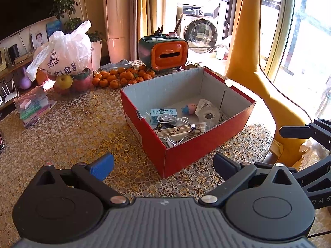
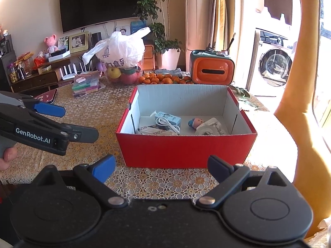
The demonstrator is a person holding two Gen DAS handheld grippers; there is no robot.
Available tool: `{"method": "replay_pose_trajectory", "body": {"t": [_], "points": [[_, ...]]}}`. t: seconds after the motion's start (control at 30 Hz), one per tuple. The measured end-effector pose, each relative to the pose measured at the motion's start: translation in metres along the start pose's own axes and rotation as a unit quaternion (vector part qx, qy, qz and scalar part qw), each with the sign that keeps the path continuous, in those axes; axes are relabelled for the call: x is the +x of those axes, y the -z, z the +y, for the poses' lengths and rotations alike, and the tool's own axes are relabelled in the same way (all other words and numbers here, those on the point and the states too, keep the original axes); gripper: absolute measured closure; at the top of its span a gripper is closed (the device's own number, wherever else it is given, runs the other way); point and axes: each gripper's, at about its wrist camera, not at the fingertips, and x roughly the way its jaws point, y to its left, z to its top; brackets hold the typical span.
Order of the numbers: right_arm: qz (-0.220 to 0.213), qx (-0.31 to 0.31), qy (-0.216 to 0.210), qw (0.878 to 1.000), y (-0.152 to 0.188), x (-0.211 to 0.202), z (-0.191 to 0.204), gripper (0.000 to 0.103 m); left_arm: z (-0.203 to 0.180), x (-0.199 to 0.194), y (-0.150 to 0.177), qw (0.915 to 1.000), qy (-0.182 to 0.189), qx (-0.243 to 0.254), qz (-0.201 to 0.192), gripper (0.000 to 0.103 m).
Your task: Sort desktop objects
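Observation:
A red cardboard box stands open on the lace-covered table. Inside lie a small blue-green carton, a white cable, a little doll, a clear wrapped item, a cotton swab pack and a foil packet. My left gripper hovers open and empty in front of the box's near corner. My right gripper is open too, holding nothing, just short of the box's front wall. The left gripper also shows at the left of the right wrist view.
Behind the box stand an orange tissue organiser, a pile of mandarins and a white plastic bag over fruit. A stack of coloured booklets lies at the left. A yellow chair rises past the table's right edge.

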Motion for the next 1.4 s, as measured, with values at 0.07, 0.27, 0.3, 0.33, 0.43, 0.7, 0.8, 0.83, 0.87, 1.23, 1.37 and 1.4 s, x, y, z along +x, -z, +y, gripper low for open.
{"method": "replay_pose_trajectory", "body": {"t": [0.07, 0.27, 0.3, 0.33, 0.43, 0.7, 0.8, 0.83, 0.87, 1.23, 1.37, 1.4], "points": [[0.0, 0.004, -0.001, 1.0, 0.001, 0.0, 0.0, 0.007, 0.001, 0.0, 0.001, 1.0, 0.0, -0.003, 0.001, 0.001], [0.002, 0.011, 0.002, 1.0, 0.001, 0.001, 0.002, 0.007, 0.004, 0.001, 0.003, 0.9999, 0.006, -0.007, 0.003, 0.001], [0.002, 0.011, 0.002, 1.0, 0.001, 0.001, 0.002, 0.007, 0.004, 0.0, 0.004, 0.9999, 0.007, -0.007, 0.002, 0.001], [0.002, 0.011, 0.002, 1.0, 0.001, 0.001, 0.002, 0.007, 0.004, 0.0, 0.004, 0.9999, 0.008, -0.007, 0.003, 0.001], [0.002, 0.01, 0.003, 1.0, 0.001, 0.001, 0.002, 0.007, 0.002, 0.0, 0.004, 1.0, 0.006, -0.006, 0.002, 0.001], [0.002, 0.014, 0.003, 1.0, 0.002, 0.001, 0.003, 0.007, 0.009, 0.004, 0.008, 0.9994, 0.011, -0.033, 0.0, 0.0], [0.002, 0.015, 0.003, 1.0, 0.003, 0.001, 0.003, 0.007, 0.012, 0.004, 0.009, 0.9987, 0.013, -0.049, -0.003, 0.0], [0.003, 0.016, 0.003, 1.0, 0.003, 0.002, 0.003, 0.007, 0.013, 0.003, 0.009, 0.9984, 0.019, -0.054, -0.009, 0.0], [0.003, 0.017, 0.003, 1.0, 0.003, 0.002, 0.003, 0.007, 0.013, 0.003, 0.009, 0.9981, 0.02, -0.057, -0.014, 0.0], [0.001, 0.024, 0.004, 1.0, 0.005, 0.001, -0.002, 0.007, 0.005, 0.003, 0.007, 0.9987, 0.018, -0.047, -0.005, 0.0], [0.001, 0.026, 0.004, 1.0, 0.006, 0.0, -0.004, 0.007, 0.0, 0.004, 0.008, 0.9994, 0.017, -0.03, -0.001, 0.0], [0.001, 0.027, 0.004, 1.0, 0.006, 0.0, -0.004, 0.007, -0.002, 0.004, 0.009, 0.9996, 0.015, -0.024, -0.002, 0.0]]}}
